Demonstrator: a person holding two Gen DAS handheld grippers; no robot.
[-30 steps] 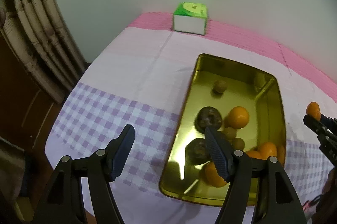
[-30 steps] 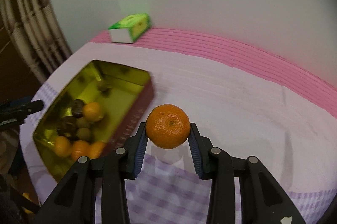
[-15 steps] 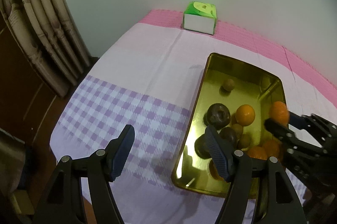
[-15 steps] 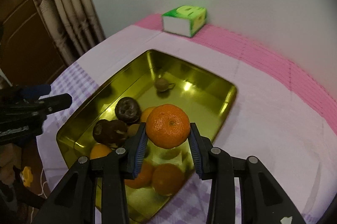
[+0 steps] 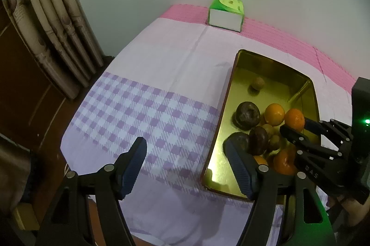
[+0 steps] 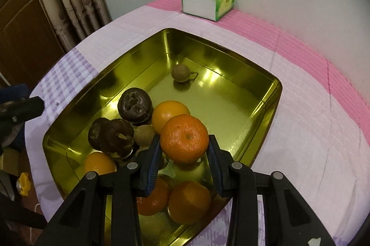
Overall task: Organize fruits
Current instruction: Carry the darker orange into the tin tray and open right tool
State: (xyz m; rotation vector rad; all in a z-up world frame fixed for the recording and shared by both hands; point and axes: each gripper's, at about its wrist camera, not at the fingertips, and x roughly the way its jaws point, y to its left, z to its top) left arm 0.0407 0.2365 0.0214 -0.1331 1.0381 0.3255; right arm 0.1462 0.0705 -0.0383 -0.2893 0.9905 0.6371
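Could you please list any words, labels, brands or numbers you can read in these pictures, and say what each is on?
"BAS": faint raised letters on the right hand-held gripper arm, possibly cut off.
Green and white tissue box: printed patches on its top and side, too small and blurred to read.
Gold tin: no readable text.

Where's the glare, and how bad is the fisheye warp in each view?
Right wrist: bright glints on the tin's gold walls, which bow outward; tangerine sharp. Left wrist: dimmer, glare patch on the tin floor, curtain curving at the dark vignette.
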